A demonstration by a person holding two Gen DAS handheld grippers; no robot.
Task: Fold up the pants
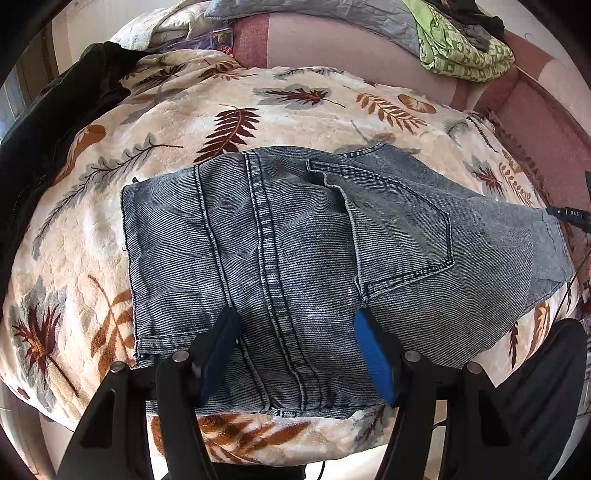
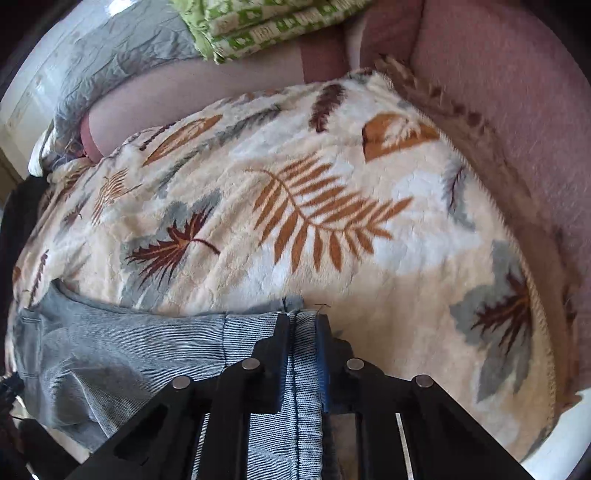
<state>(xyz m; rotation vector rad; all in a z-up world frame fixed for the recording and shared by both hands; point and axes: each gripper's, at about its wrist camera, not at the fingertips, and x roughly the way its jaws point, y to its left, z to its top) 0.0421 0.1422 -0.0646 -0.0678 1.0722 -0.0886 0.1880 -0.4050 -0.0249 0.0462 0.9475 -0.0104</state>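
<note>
One pair of pants (image 1: 295, 236), grey-blue denim, lies folded on the blanket (image 1: 303, 107), which covers a sofa (image 1: 546, 122). In the left wrist view the pants fill the centre; one back pocket (image 1: 399, 229) shows at 3 o'clock from centre, and a double-stitched seam runs from 12 to 6 o'clock.

Left hand-held gripper (image 1: 295, 350): jaws spread wide, one blue pad at 7 o'clock and one at 5 o'clock, over the near part of the pants. Whether the tips touch the denim cannot be told.

Right hand-held gripper (image 2: 302, 325): jaws drawn together on a seamed edge of the pants (image 2: 147, 354), cloth pinched between the two pads. The rest of the pants trails toward 9 o'clock over the blanket (image 2: 295, 206).

No containers in view.

Other items, counted:
- One dark garment (image 1: 62, 122) at 10 o'clock, on the blanket edge.
- One green patterned cloth (image 1: 461, 48), folded, at 1 o'clock on the sofa back.
- One grey cloth (image 1: 314, 18) at 12 o'clock.
</note>
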